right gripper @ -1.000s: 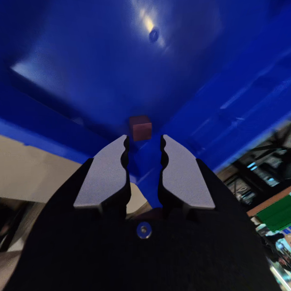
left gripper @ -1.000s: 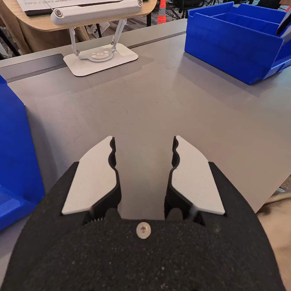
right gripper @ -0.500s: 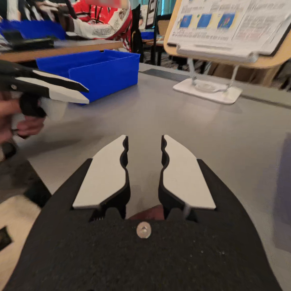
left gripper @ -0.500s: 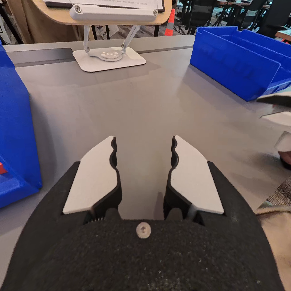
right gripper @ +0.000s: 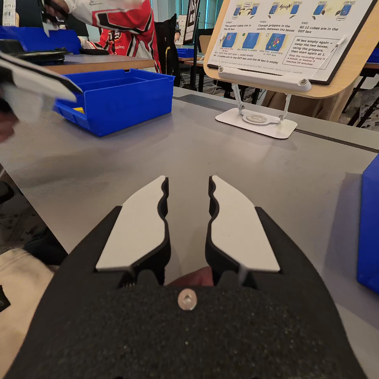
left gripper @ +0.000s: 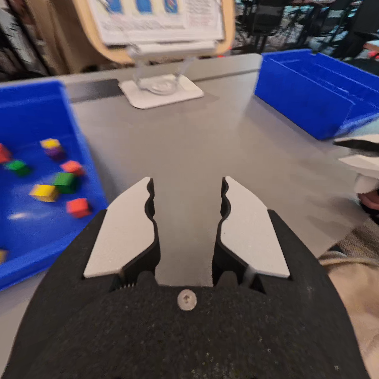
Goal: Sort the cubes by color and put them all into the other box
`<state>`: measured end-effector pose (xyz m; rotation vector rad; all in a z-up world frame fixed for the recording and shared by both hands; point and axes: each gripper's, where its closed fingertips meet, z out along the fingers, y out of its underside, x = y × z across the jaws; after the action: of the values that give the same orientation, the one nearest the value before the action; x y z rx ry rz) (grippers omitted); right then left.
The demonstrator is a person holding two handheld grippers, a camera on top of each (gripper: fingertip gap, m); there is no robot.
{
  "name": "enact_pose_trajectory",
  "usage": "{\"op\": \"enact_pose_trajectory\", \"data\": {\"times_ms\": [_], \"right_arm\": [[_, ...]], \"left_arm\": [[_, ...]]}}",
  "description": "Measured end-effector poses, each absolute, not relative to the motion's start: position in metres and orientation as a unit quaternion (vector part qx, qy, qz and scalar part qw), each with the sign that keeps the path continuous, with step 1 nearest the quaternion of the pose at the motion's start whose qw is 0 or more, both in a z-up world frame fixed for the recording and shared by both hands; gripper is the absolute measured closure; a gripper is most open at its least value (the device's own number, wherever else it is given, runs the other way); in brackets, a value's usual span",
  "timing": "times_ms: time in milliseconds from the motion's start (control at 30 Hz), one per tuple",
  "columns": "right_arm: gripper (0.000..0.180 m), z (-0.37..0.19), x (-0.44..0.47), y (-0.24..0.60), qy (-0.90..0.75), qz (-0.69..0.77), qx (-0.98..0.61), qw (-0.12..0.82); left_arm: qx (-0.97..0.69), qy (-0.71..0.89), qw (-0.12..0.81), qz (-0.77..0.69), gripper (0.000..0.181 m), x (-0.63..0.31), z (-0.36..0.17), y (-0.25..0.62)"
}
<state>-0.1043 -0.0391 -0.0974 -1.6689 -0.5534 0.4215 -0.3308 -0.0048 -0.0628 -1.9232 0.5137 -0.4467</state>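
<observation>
We've got the cubes [left gripper: 44,180] sitting loose in the blue box on the left [left gripper: 67,114], a blurred scatter of yellow, green, red-orange and one purple, spread over its floor. A green cube [left gripper: 65,182] touches a yellow one [left gripper: 44,192], and another yellow [left gripper: 50,143] sits against the purple cube [left gripper: 55,153]. Across the grey table [left gripper: 184,147] stands the other blue box [left gripper: 307,96], well apart from the first; from here we can't see anything inside it. Our left gripper [left gripper: 187,180] hangs over bare table between the two boxes, jaws spread wide, nothing between them. Our right gripper [right gripper: 188,178] is over the table too, jaws parted with a narrower gap, also carrying nothing. At the far edge, between the boxes, a white stand [right gripper: 256,123] props up a wooden board with a printed sheet [right gripper: 287,41]. Behind the table, a person in a red and white jacket [right gripper: 123,30] is at another desk.
</observation>
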Motion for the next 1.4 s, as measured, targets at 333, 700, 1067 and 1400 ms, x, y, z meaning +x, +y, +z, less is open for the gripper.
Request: {"op": "enact_pose_trajectory", "data": {"times_ms": [333,700,1067,1400], "right_arm": [[0.144,-0.1,-0.103,-0.033,-0.236,0.22,-0.733,0.598],[0.147,-0.104,-0.097,-0.035,-0.234,0.217,-0.74,0.592],[0.151,-0.091,-0.085,-0.032,-0.215,0.234,-0.735,0.599],[0.149,-0.092,-0.068,-0.022,-0.164,0.285,-0.744,0.581]], "left_arm": [[-0.914,0.305,0.265,-0.028,0.131,-0.462,-0.103,0.127],[-0.94,0.318,0.121,-0.026,0.152,-0.474,-0.185,0.162],[-0.827,0.355,0.399,-0.178,0.152,-0.419,-0.05,0.114],[-0.67,0.43,0.5,-0.341,0.152,-0.302,-0.046,0.01]]}}
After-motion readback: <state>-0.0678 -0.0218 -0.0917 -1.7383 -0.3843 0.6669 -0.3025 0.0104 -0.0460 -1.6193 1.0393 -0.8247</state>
